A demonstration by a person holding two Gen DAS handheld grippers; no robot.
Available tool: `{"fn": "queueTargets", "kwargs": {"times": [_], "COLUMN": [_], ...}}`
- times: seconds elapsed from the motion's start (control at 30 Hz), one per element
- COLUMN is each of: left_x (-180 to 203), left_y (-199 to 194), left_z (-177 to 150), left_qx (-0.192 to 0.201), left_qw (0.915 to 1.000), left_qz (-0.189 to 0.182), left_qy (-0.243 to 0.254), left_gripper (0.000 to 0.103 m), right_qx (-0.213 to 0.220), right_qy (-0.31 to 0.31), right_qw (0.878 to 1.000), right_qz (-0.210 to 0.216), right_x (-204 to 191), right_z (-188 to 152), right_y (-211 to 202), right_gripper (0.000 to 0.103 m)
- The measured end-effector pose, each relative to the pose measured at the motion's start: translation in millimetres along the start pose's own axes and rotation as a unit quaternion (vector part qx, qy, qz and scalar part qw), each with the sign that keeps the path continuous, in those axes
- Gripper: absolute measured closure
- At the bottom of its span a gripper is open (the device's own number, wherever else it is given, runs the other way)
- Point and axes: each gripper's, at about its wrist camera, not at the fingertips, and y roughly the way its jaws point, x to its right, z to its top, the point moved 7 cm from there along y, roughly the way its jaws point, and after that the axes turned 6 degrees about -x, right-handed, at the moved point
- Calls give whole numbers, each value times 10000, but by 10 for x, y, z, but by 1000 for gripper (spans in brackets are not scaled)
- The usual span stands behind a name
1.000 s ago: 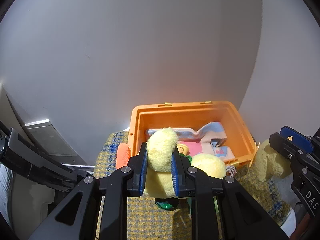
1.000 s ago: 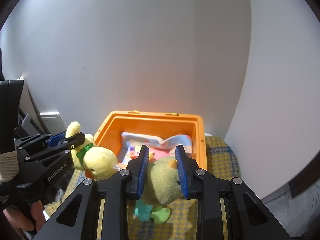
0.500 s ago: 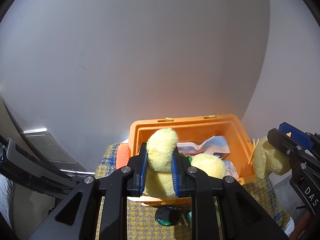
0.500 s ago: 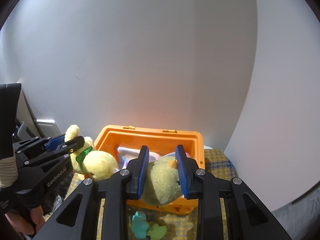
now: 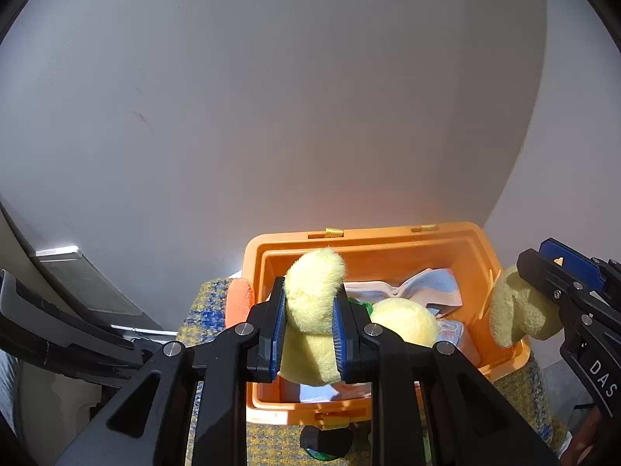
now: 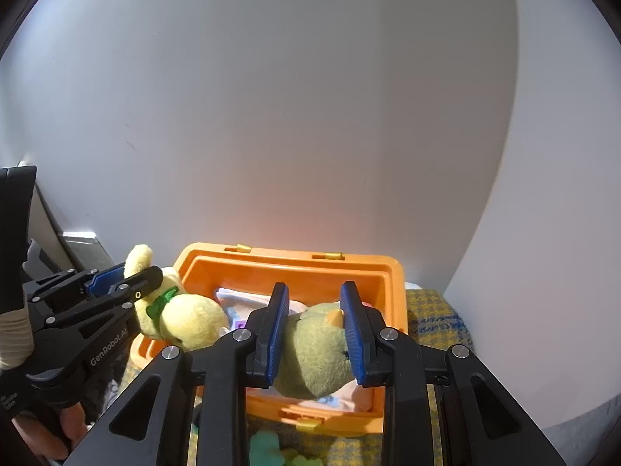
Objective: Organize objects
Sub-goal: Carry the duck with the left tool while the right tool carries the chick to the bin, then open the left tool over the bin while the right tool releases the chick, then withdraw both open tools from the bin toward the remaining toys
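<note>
My left gripper [image 5: 308, 324] is shut on a pale yellow plush toy [image 5: 312, 310] with a green ribbon, held over the left part of the open orange box [image 5: 388, 239]. In the right wrist view the same toy [image 6: 186, 320] hangs at the box's left rim. My right gripper [image 6: 315, 328] is shut on a darker yellow plush duck [image 6: 316, 353] with an orange beak, held over the orange box [image 6: 295, 264]. That duck also shows in the left wrist view [image 5: 512, 310] at the box's right rim. A pink and blue cloth [image 5: 419, 291] lies inside the box.
The box stands on a yellow and blue checked cover [image 6: 438, 316] close to a white wall. A small green toy [image 6: 268, 448] lies in front of the box. An orange soft piece [image 5: 238, 303] sits left of the box. A grey ledge [image 5: 77, 275] is at the left.
Both grippers have moved forward with their plush toys, from in front of the box to over its opening. Both stay shut.
</note>
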Motion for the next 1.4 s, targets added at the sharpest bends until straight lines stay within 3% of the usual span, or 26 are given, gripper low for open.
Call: {"fn": "queueTargets", "kwargs": {"times": [0.17,0.2,0.23,0.3,0.37,0.43,0.67,0.83,1.4], "left_x": [20,17,6,-24,-63,-100,-118,-126,-201], "left_y": [106,117,126,113,72,53,29,16,-635], "left_z": [-19,-28,-37,-51,-49,-26,-34,-64,-225], "left_qx": [-74,-88,-96,-55,77,89,75,124,355], "left_qw": [10000,10000,9999,9999,9996,9995,9992,9992,9989], "left_qz": [4,28,73,142,265,284,318,320,258], "left_qy": [25,18,1,-27,-102,-108,-213,-195,-139], "left_gripper": [79,74,67,26,15,14,2,2,1], "right_qx": [-98,-129,-157,-193,-160,-59,-78,-48,153], "right_qy": [20,34,60,118,151,179,241,282,356], "right_qw": [9999,9999,9999,9997,9997,9997,9993,9992,9984], "right_qz": [24,37,36,-13,-81,-182,-266,-277,-401], "right_x": [18,24,33,58,71,81,49,10,-189], "right_z": [0,-10,-18,-40,-39,-56,-172,-284,-697], "right_y": [165,182,207,232,239,182,46,-91,-702], "right_gripper": [74,74,73,65,29,12,8,7,7]}}
